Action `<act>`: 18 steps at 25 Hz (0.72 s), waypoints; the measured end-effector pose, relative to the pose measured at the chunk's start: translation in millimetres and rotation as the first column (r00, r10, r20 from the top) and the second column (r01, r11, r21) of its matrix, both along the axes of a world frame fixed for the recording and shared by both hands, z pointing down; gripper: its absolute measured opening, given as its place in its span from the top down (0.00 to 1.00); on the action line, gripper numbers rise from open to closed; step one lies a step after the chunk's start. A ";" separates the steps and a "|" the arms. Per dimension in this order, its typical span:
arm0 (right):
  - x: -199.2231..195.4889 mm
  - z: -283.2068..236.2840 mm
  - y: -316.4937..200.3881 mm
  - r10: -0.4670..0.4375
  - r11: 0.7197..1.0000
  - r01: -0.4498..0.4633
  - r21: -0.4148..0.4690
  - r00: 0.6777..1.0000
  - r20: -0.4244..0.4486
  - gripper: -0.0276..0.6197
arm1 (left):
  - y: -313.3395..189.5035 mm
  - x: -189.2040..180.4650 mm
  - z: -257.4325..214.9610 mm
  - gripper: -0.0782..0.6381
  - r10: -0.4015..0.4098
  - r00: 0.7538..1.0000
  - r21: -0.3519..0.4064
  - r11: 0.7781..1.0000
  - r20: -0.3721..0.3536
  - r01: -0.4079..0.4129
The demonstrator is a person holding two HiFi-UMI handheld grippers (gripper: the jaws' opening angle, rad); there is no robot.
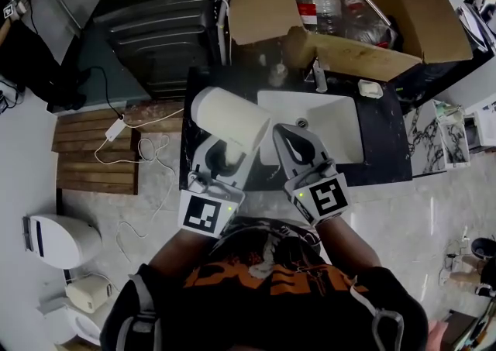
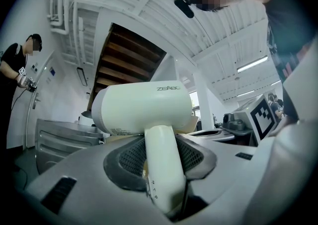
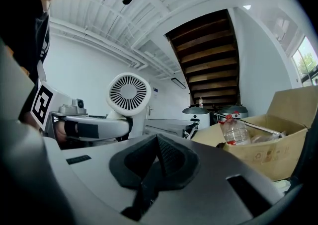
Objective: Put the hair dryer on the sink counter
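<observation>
The white hair dryer (image 1: 229, 117) is upright in the air, its handle clamped between the pads of my left gripper (image 1: 227, 152). It hangs over the left end of the black sink counter (image 1: 384, 132), beside the white basin (image 1: 325, 121). The left gripper view shows the dryer's barrel (image 2: 144, 107) lying crosswise above the gripper (image 2: 161, 164), with the handle running down into the jaws. My right gripper (image 1: 288, 140) is shut with nothing in it, over the basin's front edge. From the right gripper (image 3: 158, 157), the dryer's round rear grille (image 3: 128, 95) shows at the left.
An open cardboard box (image 1: 349, 24) holding plastic bottles stands behind the sink, with a faucet (image 1: 318, 74) and a soap dish (image 1: 370, 88) in front of it. On the floor at left lie a wooden mat (image 1: 97, 152), a white cable (image 1: 147, 152) and a toilet (image 1: 58, 241).
</observation>
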State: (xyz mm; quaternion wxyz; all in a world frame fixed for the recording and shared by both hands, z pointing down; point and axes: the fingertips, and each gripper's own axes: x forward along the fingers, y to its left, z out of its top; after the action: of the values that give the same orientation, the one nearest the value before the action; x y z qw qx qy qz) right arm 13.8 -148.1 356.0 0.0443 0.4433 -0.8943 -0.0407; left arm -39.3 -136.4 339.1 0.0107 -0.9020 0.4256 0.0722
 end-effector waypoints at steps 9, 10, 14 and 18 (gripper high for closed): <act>-21.1 23.4 -29.9 0.006 0.999 -0.006 -0.040 1.000 -0.019 0.94 | -30.1 -22.5 26.7 0.64 -0.005 1.000 -0.061 0.998 0.027 0.007; -22.9 27.1 -33.8 0.006 0.999 -0.007 -0.050 1.000 -0.021 0.94 | -34.0 -24.8 32.7 0.64 -0.008 0.999 -0.072 0.997 0.039 0.011; -33.7 49.6 -48.7 0.004 0.995 -0.007 -0.096 0.999 -0.035 0.94 | -51.4 -36.9 65.4 0.64 -0.019 0.997 -0.151 0.988 0.076 0.031; -42.6 81.0 -65.1 0.002 0.989 -0.010 -0.147 0.998 -0.056 0.94 | -71.1 -46.0 97.6 0.64 -0.020 0.995 -0.243 0.969 0.093 0.042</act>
State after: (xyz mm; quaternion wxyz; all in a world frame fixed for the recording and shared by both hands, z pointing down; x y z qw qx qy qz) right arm -28.8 -213.2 436.9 0.1021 0.4401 -0.8920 0.0134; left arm -85.3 -207.5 436.7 -0.0804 -0.8919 0.4446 -0.0214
